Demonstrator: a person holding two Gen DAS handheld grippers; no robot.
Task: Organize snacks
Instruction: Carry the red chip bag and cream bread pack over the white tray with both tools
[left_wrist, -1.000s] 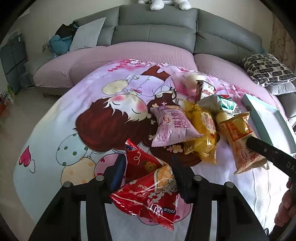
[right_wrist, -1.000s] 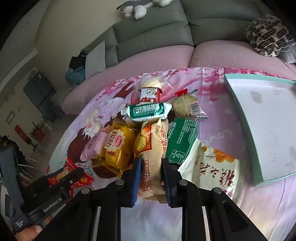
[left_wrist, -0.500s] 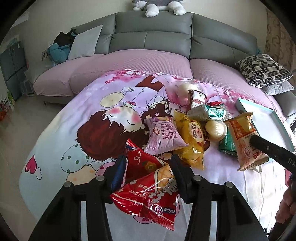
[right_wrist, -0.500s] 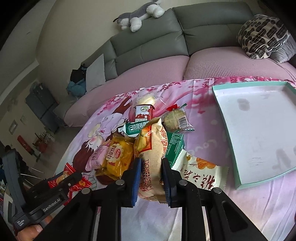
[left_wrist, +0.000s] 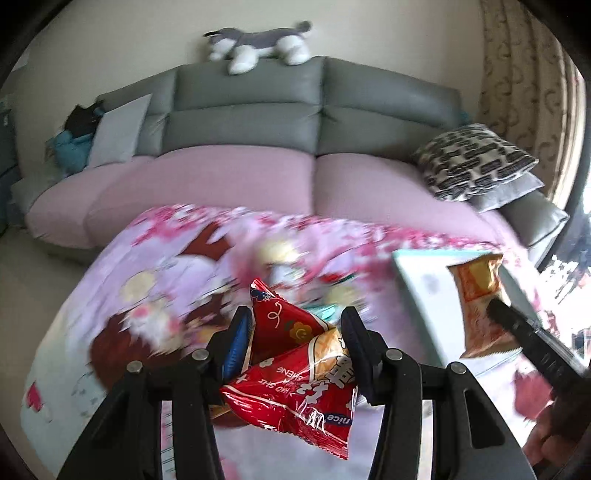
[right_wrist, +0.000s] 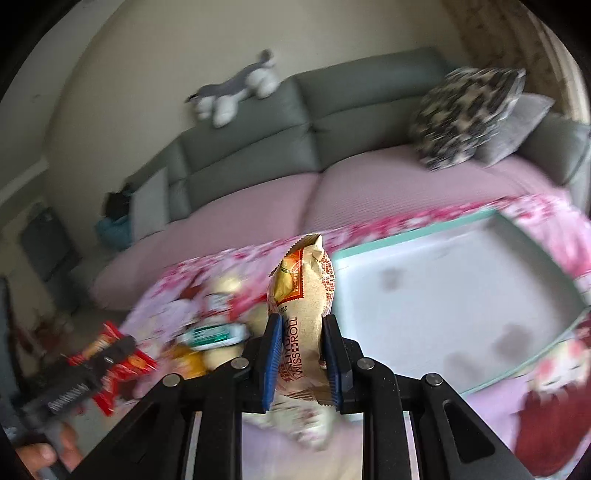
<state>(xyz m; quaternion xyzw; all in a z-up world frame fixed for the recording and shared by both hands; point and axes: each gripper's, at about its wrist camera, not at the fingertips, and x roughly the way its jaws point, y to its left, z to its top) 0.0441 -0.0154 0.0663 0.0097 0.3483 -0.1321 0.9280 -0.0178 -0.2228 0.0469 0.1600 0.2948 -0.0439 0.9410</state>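
Note:
My left gripper (left_wrist: 295, 332) is shut on a red snack bag (left_wrist: 295, 369) and holds it above the cartoon-print cloth (left_wrist: 110, 295). My right gripper (right_wrist: 299, 332) is shut on a beige Swiss roll bag (right_wrist: 304, 295), raised at the near left edge of the teal-rimmed white tray (right_wrist: 443, 295). In the left wrist view the Swiss roll bag (left_wrist: 480, 302) hangs over the tray (left_wrist: 417, 280) at the right. The left gripper with its red bag (right_wrist: 110, 354) shows low left in the right wrist view. Blurred snack packets (right_wrist: 210, 332) lie on the cloth.
A grey and pink sofa (left_wrist: 258, 155) curves behind the cloth. A plush dog (left_wrist: 255, 48) lies on its back. Patterned cushions (left_wrist: 476, 162) sit at the right end. A white pillow and clothes (left_wrist: 110, 133) sit at the left end.
Both grippers have lifted their bags off the cloth and swung right toward the tray. The snack pile now sits lower and blurred in both views.

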